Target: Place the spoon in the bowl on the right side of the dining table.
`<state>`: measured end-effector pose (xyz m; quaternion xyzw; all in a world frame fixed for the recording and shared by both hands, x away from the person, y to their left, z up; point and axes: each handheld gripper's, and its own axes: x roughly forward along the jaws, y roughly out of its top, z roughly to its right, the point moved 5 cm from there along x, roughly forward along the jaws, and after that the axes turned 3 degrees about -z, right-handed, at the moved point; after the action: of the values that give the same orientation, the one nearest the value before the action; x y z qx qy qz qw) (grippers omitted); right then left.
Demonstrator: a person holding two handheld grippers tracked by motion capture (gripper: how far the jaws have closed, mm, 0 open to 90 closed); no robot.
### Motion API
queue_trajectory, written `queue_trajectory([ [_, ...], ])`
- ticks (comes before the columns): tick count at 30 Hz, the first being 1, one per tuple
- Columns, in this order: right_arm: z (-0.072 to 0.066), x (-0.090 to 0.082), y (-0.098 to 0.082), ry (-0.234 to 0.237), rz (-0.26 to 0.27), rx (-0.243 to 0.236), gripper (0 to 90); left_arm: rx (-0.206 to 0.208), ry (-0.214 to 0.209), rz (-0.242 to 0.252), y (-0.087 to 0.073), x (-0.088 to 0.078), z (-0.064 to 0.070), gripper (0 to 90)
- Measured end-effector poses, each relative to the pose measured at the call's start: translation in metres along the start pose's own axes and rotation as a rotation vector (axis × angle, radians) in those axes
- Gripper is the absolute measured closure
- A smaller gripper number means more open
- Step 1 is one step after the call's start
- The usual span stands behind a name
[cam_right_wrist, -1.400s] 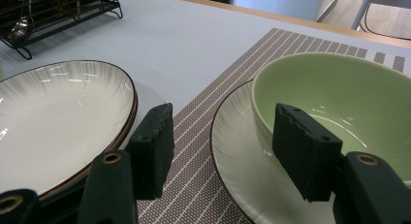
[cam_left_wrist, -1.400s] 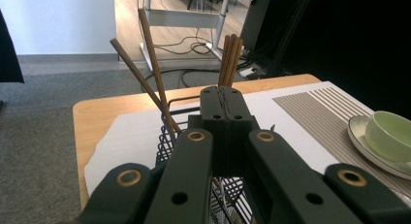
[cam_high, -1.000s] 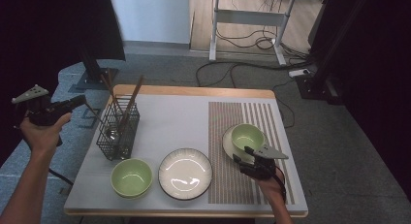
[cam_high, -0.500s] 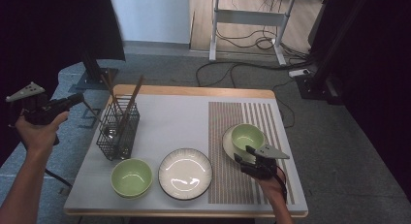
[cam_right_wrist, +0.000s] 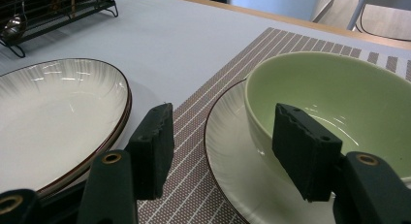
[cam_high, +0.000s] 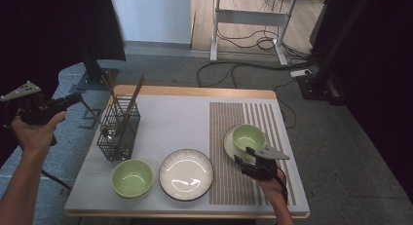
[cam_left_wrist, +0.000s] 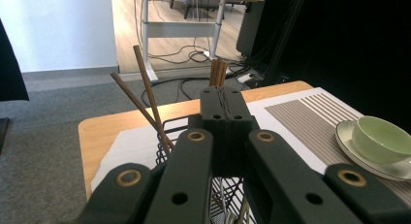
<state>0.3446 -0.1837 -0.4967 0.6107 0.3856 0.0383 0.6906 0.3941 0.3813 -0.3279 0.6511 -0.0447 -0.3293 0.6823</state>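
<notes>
Little changed, left gripper [cam_high: 73, 98] raised slightly

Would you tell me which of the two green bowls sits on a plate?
The green bowl on the striped mat, by the right gripper; the other green bowl rests directly on the table.

On the table [cam_high: 190, 105], the wire rack [cam_high: 118, 132] stands at nine o'clock, holding chopsticks [cam_high: 131, 105]. A bowl [cam_high: 132, 178] sits at seven o'clock, with a plate [cam_high: 187, 174] just right of it at six. The striped mat [cam_high: 243, 120] covers the three o'clock side; on it a saucer [cam_high: 230, 143] carries a second bowl [cam_high: 248, 138] at four o'clock. The right gripper [cam_high: 246, 162] is at that saucer's six o'clock edge, the left gripper [cam_high: 73, 98] off the table at nine.
</notes>
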Motion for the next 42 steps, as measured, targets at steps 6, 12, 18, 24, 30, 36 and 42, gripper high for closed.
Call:
queue_trajectory([
  [6, 0.0, 0.0, -0.001, 0.001, -0.003, 0.002, 40.6, -0.004, -0.009, 0.013, 0.002, -0.002, 0.002, 90.0],
  [12, 0.001, 0.0, -0.001, 0.002, 0.0, 0.007, 40.6, -0.01, -0.026, 0.014, 0.005, -0.004, 0.005, 90.0],
  [18, 0.001, 0.0, -0.001, 0.003, 0.0, 0.007, 40.5, -0.008, -0.035, 0.021, 0.009, -0.004, 0.009, 90.0],
  [24, 0.002, 0.001, -0.002, 0.005, -0.003, 0.013, 40.4, -0.005, -0.054, 0.016, 0.01, -0.001, 0.015, 90.0],
  [30, 0.003, 0.0, -0.001, 0.002, 0.0, 0.013, 40.5, 0.0, -0.06, 0.012, 0.014, -0.001, 0.019, 90.0],
  [36, 0.004, -0.003, 0.0, -0.005, 0.015, 0.014, 41.1, 0.008, -0.062, 0.017, 0.019, -0.003, 0.024, 90.0],
  [42, 0.004, -0.002, 0.0, -0.005, 0.016, 0.014, 40.9, 0.016, -0.073, 0.018, 0.022, -0.004, 0.028, 90.0],
])
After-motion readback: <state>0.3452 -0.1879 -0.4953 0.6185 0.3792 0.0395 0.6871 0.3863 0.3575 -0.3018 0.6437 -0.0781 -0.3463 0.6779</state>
